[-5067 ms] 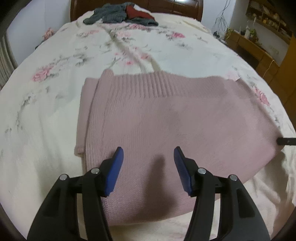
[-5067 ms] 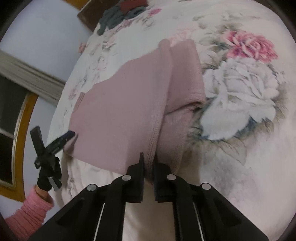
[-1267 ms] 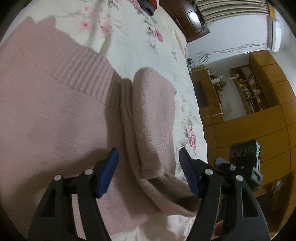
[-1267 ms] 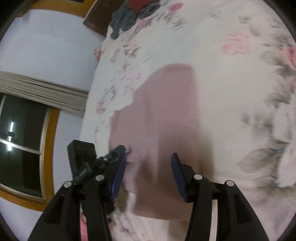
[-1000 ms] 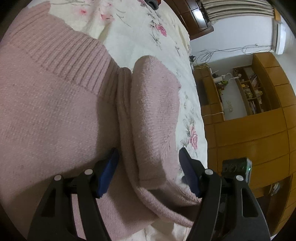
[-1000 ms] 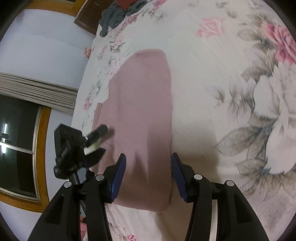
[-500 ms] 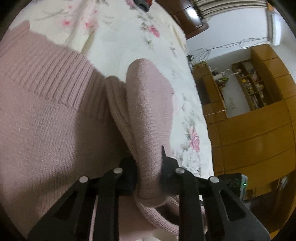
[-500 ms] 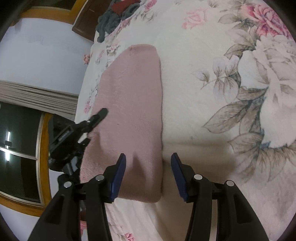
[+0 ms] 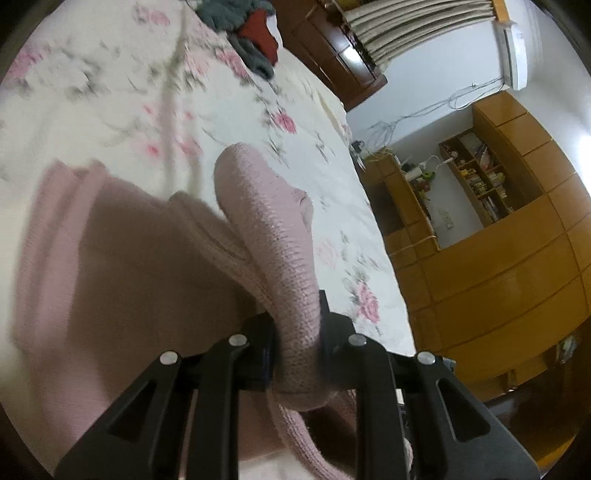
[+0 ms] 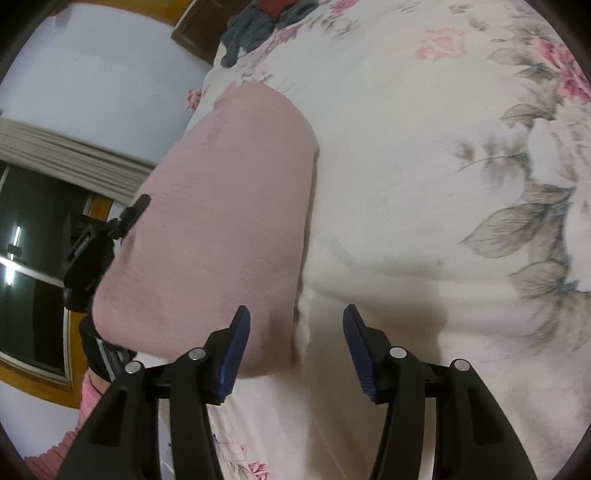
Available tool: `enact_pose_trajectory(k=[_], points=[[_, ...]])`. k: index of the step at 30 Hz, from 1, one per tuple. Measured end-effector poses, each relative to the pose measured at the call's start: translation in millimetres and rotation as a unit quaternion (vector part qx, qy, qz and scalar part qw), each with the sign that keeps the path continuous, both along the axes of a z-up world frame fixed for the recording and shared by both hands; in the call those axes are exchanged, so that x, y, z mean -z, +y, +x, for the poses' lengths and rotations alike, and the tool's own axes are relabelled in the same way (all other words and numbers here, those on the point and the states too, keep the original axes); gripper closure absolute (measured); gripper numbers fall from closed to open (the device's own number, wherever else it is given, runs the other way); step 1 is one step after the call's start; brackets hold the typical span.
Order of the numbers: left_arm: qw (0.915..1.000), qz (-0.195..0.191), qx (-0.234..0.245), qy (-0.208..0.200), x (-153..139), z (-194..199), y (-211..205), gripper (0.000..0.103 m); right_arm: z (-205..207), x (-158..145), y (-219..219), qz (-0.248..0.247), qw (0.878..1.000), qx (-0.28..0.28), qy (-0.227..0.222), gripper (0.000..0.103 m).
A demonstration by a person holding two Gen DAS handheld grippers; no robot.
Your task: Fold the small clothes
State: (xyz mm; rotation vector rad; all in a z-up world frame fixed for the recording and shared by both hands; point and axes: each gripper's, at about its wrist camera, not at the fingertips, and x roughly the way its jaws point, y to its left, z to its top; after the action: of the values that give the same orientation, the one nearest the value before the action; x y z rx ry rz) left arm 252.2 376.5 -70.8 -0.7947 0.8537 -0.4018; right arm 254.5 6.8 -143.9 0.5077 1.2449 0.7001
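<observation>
A bedroom with a bed covered by a cream floral bedspread (image 9: 110,122) takes up most of both views; beyond it stand wooden cabinets (image 9: 498,258) and open shelves (image 9: 476,173) holding small, unreadable items. A wall air conditioner (image 9: 513,55) hangs above them, and curtains (image 9: 399,33) show near a dark wooden headboard (image 9: 332,55). At the far end of the bed lies a heap of grey and red clothes (image 9: 247,29).

The pink knitted sweater (image 9: 129,277) lies spread on the bedspread near the bed's edge. The left gripper (image 9: 295,354) is clamped on a thick fold of the sweater's side, which rises in a rounded ridge above the flat part. In the right wrist view the same sweater (image 10: 221,206) bulges upward, with the left gripper (image 10: 122,221) at its far side and a pink sleeve (image 10: 88,406) below.

The right gripper (image 10: 295,347) hangs over the bedspread just beside the sweater's edge, its blue-padded fingers (image 10: 232,350) spread wide and holding nothing.
</observation>
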Motion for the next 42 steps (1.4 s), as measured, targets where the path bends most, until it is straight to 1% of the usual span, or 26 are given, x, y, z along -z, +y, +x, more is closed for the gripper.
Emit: enact_pose_trajectory(k=[2,5,11,16,18,20,22,25,27,28,30,32,33,35,36,38,40,41,42], points=[[0.9998,0.005,-0.017,0.003,-2,-7,24,0.086,-2,1,10,0.003,1.000,-0.011,0.001,0.048],[0.9993,0.002,-0.037,0.011,3,-15,56,0.086,-3,1,25,0.006,1.000,-0.025,0.001,0.048],[0.9976,-0.001,-0.062,0.030,26,-25,98,0.086,-5,-4,60,0.001,0.998,-0.061,-0.009,0.044],[0.9965,0.005,-0.069,0.048,53,-25,111,0.086,-6,-2,84,0.000,0.997,-0.082,-0.007,0.044],[0.9953,0.000,-0.073,0.064,68,-23,113,0.086,-6,0,93,-0.003,0.996,-0.085,0.000,0.044],[0.9940,0.000,-0.071,0.083,82,-20,113,0.085,-6,9,104,-0.015,0.996,-0.090,0.004,0.044],[0.9938,0.004,-0.069,0.087,89,-20,111,0.084,-12,14,103,-0.033,0.995,-0.094,0.004,0.044],[0.9923,-0.002,-0.080,0.094,88,-25,113,0.076,-12,23,109,-0.042,0.994,-0.097,0.010,0.044],[0.9907,0.006,-0.093,0.098,82,-35,115,0.067,-13,26,109,-0.042,0.994,-0.097,0.012,0.044],[0.9905,0.015,-0.096,0.096,75,-41,113,0.062,-9,26,115,-0.041,0.994,-0.097,0.011,0.044],[0.9919,0.038,-0.088,0.084,60,-60,107,0.062,-10,24,112,-0.038,0.994,-0.098,0.009,0.044],[0.9925,0.057,-0.079,0.074,49,-76,100,0.053,-14,22,108,-0.040,0.994,-0.100,0.002,0.044],[0.9928,0.069,-0.071,0.067,42,-87,93,0.051,-18,22,108,-0.041,0.994,-0.101,-0.002,0.044],[0.9922,0.095,-0.054,0.060,34,-103,79,0.042,-23,19,105,-0.039,0.994,-0.105,-0.008,0.044],[0.9918,0.104,-0.046,0.060,33,-109,73,0.042,-25,18,107,-0.037,0.994,-0.106,-0.007,0.044],[0.9909,0.107,-0.034,0.074,38,-116,63,0.042,-30,20,110,-0.035,0.993,-0.109,-0.005,0.044],[0.9909,0.101,-0.030,0.083,46,-118,58,0.046,-30,22,113,-0.037,0.993,-0.111,-0.003,0.044],[0.9904,0.104,-0.028,0.086,50,-118,56,0.064,-27,23,116,-0.037,0.993,-0.110,0.000,0.044],[0.9898,0.108,-0.023,0.090,56,-117,54,0.077,-26,26,118,-0.031,0.993,-0.109,0.011,0.044]])
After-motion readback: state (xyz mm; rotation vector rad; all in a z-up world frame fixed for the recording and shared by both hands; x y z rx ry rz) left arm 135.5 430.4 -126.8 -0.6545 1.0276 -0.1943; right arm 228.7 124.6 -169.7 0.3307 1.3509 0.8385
